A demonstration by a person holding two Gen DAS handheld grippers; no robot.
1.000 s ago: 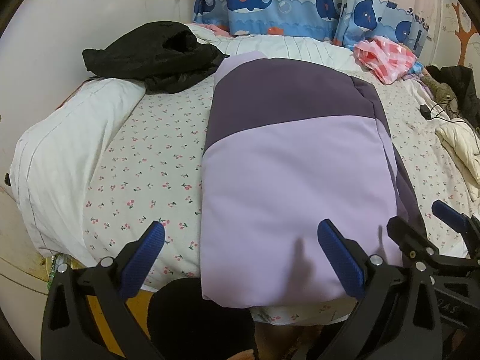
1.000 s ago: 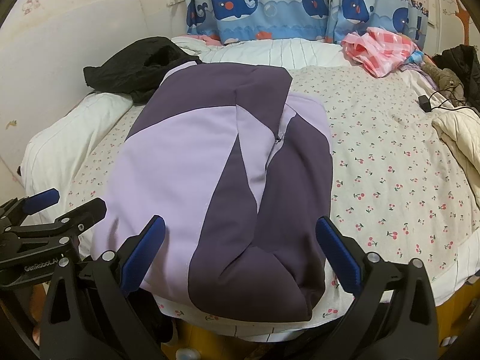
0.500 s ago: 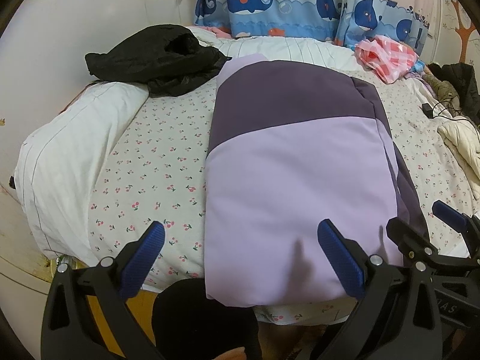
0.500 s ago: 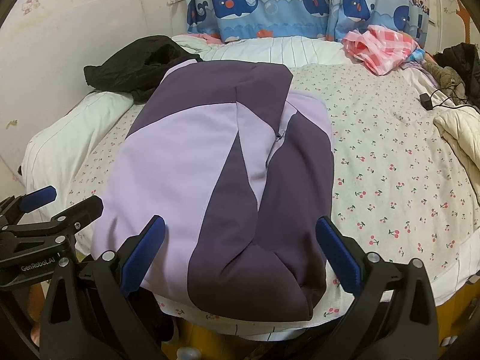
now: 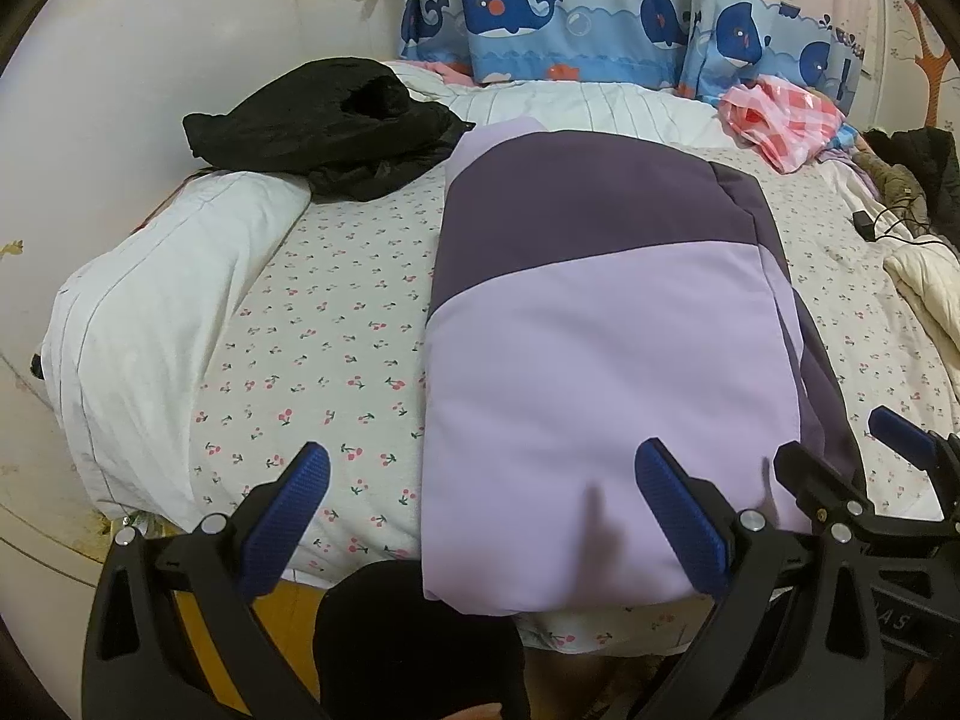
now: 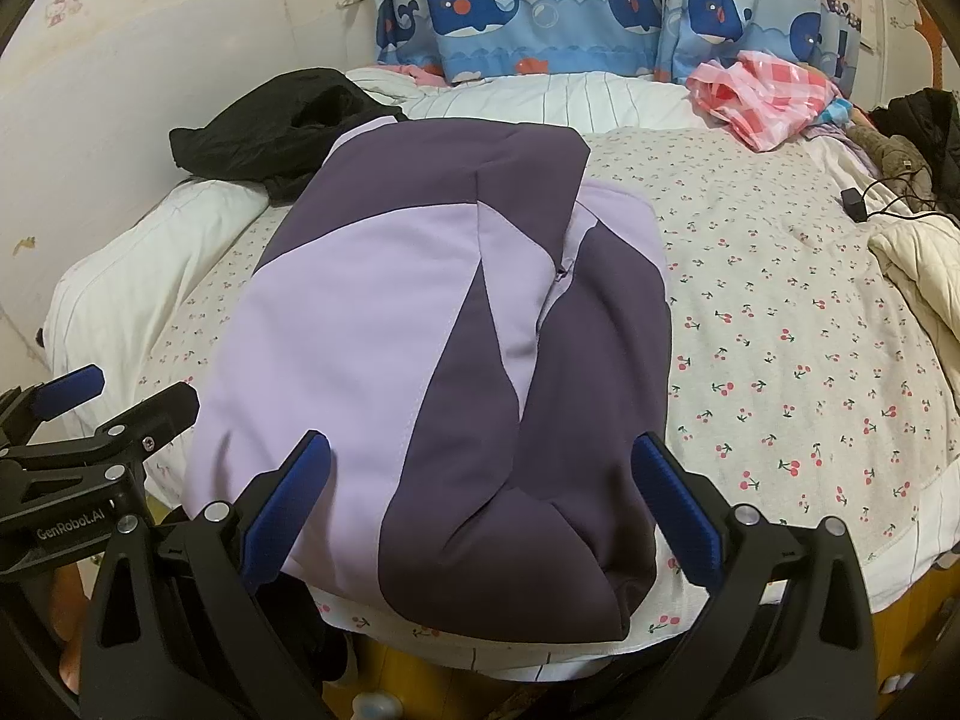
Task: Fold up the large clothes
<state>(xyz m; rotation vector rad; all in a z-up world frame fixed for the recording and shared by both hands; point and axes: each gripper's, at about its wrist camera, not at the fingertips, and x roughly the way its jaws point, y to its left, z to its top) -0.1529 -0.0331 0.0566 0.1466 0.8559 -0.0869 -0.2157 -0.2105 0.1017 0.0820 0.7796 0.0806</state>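
Note:
A large lilac and dark purple jacket [image 5: 600,324] lies folded lengthwise on the cherry-print bed [image 5: 336,312]; it also shows in the right wrist view [image 6: 456,324]. Its near end hangs just over the bed's front edge. My left gripper [image 5: 480,516] is open and empty, held over the jacket's near left corner. My right gripper [image 6: 480,510] is open and empty, held over the jacket's near end. Each gripper shows at the edge of the other's view: the right one [image 5: 888,468], the left one [image 6: 90,414].
A black garment [image 5: 324,126] lies at the back left beside a white pillow [image 5: 150,300]. A pink checked cloth [image 5: 780,117] lies at the back right. A cream quilt [image 6: 918,270], a charger with cable [image 6: 852,204] and dark clothes sit at the right.
Both grippers have risen and drawn back slightly, so the bed and jacket sit a little lower in view. The jacket has not moved. Both stay open.

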